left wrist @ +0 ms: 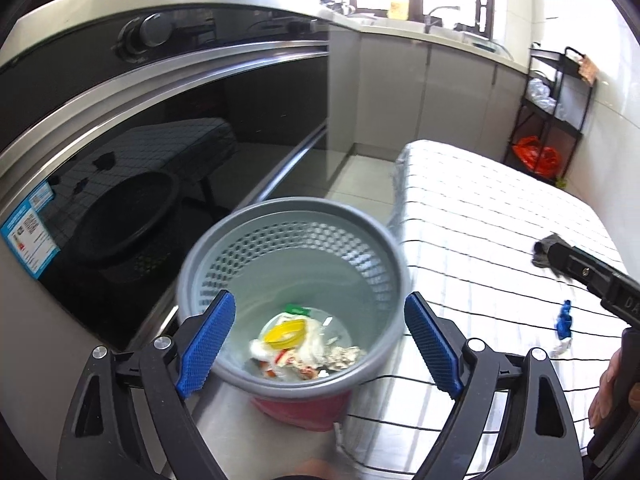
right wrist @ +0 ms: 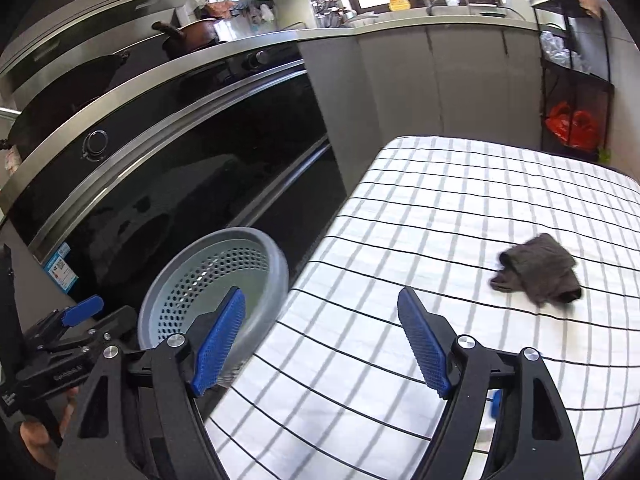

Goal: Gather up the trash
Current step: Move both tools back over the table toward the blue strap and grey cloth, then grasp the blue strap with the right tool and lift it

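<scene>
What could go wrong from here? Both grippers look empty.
1. The bin looks motion-blurred and sits off the table edge between the open left gripper fingers, apparently ungripped. It may tip and spill the trash inside.
2. The dark rag is limp, so the open right gripper might pinch the tablecloth with it.
3. The small blue scrap sits low beneath the right gripper and is easy to miss.
</scene>
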Demonstrator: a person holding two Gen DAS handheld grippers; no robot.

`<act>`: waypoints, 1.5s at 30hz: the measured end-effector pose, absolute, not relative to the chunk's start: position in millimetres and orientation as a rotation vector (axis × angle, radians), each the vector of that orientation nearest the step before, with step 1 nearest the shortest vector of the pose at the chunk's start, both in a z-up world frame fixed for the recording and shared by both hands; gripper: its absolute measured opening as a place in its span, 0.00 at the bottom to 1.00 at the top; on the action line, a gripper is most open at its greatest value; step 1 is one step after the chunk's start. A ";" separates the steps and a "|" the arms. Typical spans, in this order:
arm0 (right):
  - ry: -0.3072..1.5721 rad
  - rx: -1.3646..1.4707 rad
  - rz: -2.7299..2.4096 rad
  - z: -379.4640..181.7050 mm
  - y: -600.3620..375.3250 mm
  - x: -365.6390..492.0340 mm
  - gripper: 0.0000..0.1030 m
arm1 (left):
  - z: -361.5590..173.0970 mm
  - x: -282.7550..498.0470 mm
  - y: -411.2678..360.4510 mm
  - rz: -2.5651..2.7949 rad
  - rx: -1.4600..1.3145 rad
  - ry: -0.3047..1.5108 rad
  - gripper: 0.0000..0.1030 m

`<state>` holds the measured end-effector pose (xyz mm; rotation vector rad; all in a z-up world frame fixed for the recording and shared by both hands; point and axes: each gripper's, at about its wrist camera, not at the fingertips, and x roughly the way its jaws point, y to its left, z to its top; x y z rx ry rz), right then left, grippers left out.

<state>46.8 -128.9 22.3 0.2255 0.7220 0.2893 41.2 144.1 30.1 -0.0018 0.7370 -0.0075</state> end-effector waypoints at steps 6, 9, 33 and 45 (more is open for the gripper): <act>0.724 0.263 0.184 13.9 -179.7 27.5 0.75 | 34.5 41.3 104.1 -0.100 0.020 0.721 0.84; 0.737 0.291 0.117 6.1 -208.2 19.0 0.75 | 34.1 44.2 81.4 -0.148 0.041 0.717 0.84; 0.915 0.259 -0.046 -59.1 -260.1 14.8 0.75 | -19.0 100.5 -14.6 -0.281 0.084 0.770 0.86; 0.961 0.129 -0.096 -80.3 -229.9 31.9 0.74 | -35.4 105.6 -12.7 -0.264 0.086 0.827 0.86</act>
